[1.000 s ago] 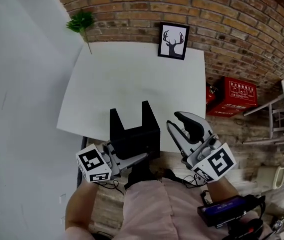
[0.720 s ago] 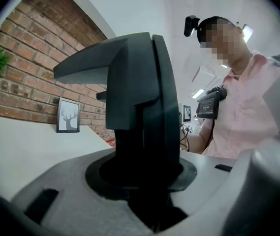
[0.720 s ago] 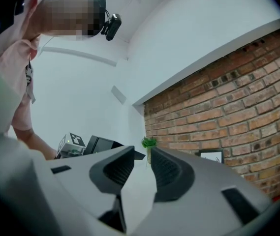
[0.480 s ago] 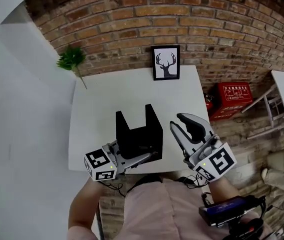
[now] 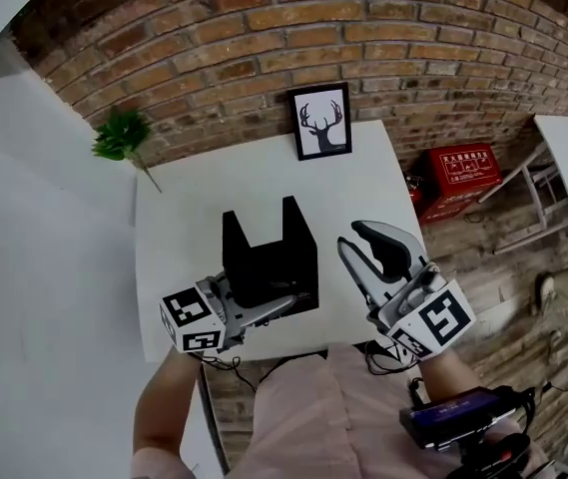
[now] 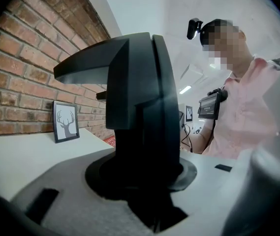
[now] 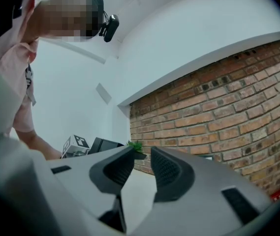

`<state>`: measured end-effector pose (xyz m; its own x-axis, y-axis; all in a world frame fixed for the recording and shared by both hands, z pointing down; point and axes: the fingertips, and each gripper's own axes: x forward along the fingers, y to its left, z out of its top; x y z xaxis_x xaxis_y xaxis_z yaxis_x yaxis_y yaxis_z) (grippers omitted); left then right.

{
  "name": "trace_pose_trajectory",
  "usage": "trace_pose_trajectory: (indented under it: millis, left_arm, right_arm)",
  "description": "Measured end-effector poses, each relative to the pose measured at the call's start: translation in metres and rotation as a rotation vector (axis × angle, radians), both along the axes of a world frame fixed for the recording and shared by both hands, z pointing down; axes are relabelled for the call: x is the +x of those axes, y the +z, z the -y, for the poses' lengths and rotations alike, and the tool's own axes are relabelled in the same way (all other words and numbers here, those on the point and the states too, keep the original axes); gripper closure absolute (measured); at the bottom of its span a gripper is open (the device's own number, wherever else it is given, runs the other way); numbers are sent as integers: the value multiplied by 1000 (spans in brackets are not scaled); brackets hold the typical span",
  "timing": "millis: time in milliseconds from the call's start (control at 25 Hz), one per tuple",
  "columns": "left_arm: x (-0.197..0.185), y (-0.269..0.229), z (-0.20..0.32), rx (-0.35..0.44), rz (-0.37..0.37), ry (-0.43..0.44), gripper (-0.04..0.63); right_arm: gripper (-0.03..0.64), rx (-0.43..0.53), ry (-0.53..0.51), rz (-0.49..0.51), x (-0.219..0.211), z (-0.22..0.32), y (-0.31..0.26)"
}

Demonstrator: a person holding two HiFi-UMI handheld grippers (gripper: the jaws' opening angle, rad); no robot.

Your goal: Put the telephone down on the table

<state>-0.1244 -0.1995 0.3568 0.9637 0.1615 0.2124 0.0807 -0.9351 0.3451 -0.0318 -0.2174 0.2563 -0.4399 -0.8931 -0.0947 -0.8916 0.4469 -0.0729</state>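
**Telephone clamped in left gripper, over near edge of table**

Telephone (image 5: 269, 259): a black block with two prongs. It sits over the near part of the white table (image 5: 189, 203), close to the edge nearest the person. From the head view the prongs point away from the person, toward the framed deer picture (image 5: 321, 121) at the brick wall. Whether its base touches the tabletop cannot be told from any view.

Left gripper (image 5: 264, 310): jaws closed on the near lower part of the telephone. The telephone lies straight ahead of these jaws and fills the left gripper view (image 6: 140, 107).

Right gripper (image 5: 375, 259): just beside the telephone on its right, not touching it. Its jaws stand a little apart, with nothing between them.

Judgement: the set-down rests on the left gripper alone. It calls for a lowering onto bare tabletop directly beneath. Margin to the near edge is small.
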Motion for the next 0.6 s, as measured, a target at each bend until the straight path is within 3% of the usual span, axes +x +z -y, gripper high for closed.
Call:
trace_pose_trajectory:
  millis: [400,600]
  left_arm:
    - [6,31,34,-61,8,-6,434]
    - [12,41,40,-87,-24,9,434]
  right_arm:
    - [502,-81,-57,-20,3,30,22]
    - [482,-137,-95,-3,1,39,44]
